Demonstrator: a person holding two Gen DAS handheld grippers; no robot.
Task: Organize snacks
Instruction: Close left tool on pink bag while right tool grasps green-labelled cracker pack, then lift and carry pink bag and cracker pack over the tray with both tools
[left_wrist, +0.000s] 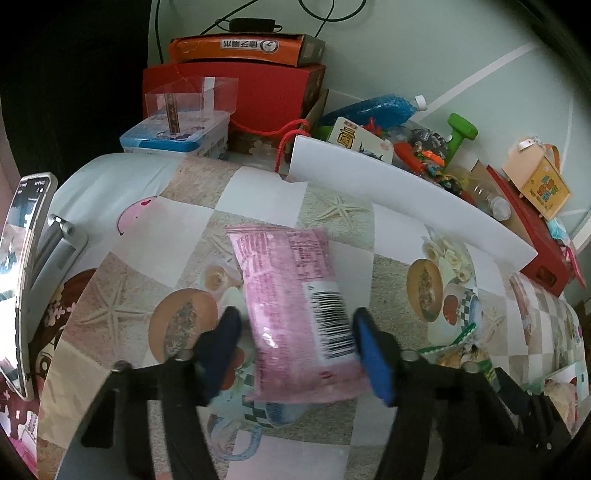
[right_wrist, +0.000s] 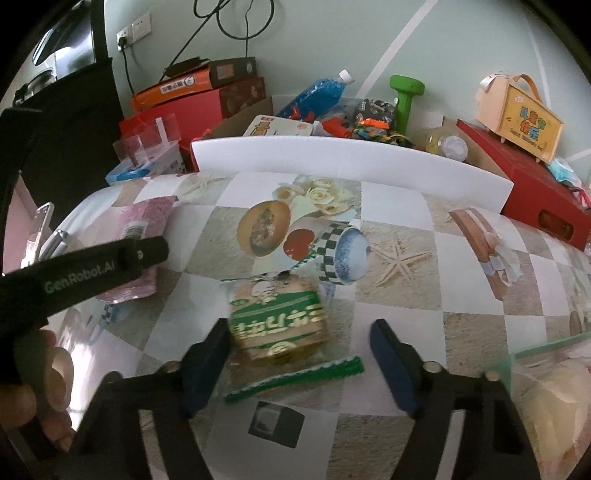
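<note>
A pink snack packet (left_wrist: 295, 310) with a barcode lies on the patterned tablecloth (left_wrist: 129, 269). My left gripper (left_wrist: 297, 325) is open, its blue pads on either side of the packet's near half, not pressing it. A green and tan snack packet (right_wrist: 277, 321) lies on the cloth in the right wrist view. My right gripper (right_wrist: 299, 332) is open around it, the left pad close to the packet, the right pad well apart. The pink packet (right_wrist: 144, 225) shows there at the left, behind the left gripper's black body. The green packet's edge (left_wrist: 454, 343) shows at the left view's right.
A white foam board (right_wrist: 347, 158) stands across the back of the table. Behind it are red and orange boxes (left_wrist: 251, 85), a blue bottle (right_wrist: 317, 92), a green dumbbell (right_wrist: 404, 96) and toys. A phone on a stand (left_wrist: 22, 266) is at the left. A clear bin corner (right_wrist: 546, 373) is at the right.
</note>
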